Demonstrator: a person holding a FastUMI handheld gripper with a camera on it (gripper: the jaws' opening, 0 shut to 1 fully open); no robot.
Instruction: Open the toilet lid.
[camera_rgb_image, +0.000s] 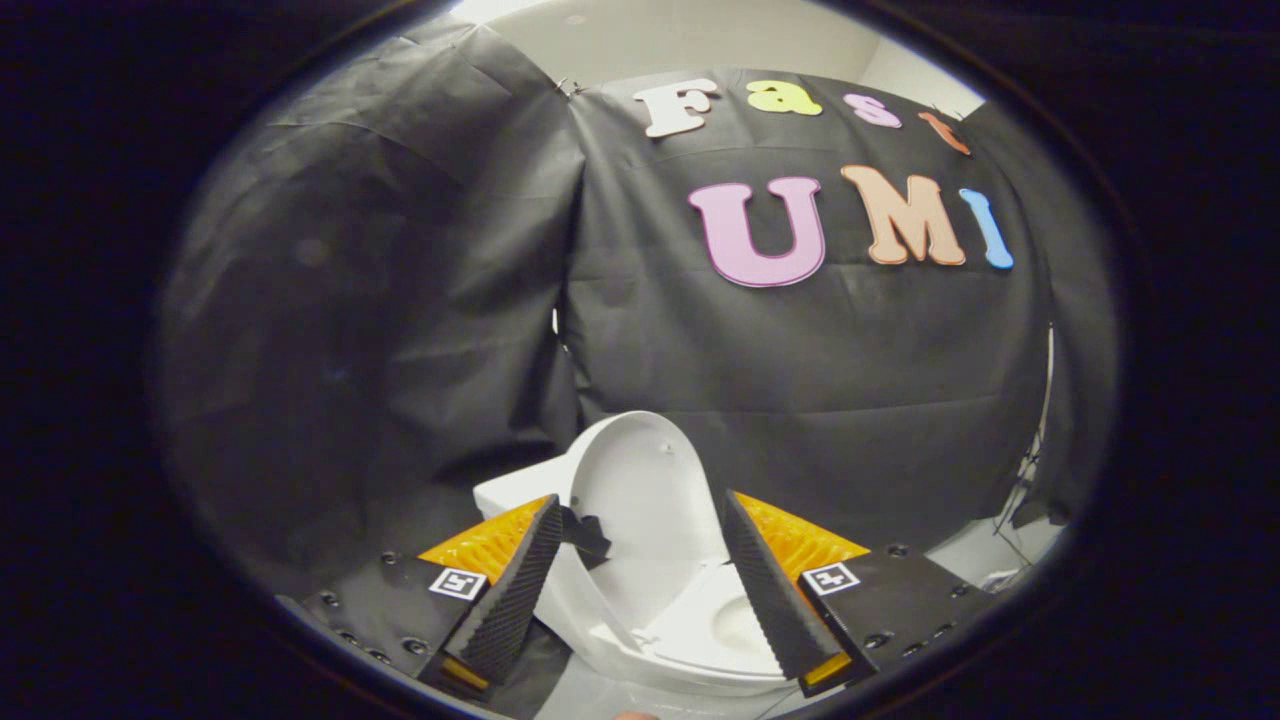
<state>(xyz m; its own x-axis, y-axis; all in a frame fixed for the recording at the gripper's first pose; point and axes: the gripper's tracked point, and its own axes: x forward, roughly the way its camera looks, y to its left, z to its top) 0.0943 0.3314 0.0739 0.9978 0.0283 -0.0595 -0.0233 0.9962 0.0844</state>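
2 fingers of the gripper (640, 590) stand spread wide apart with nothing held between them, seen from the camera riding on the tool in a cloth-walled booth. Between and just beyond them sits a white toilet (700, 640), its lid (640, 490) already raised and leaning back toward the tank (515, 490), the bowl (735, 625) exposed below. A small dark tab (585, 535) juts from the lid's edge near the left finger. The lid looks like stiff, smooth, light plastic, likely slippery; the tab or the thin front rim seems the surest hold. The task appears essentially complete.
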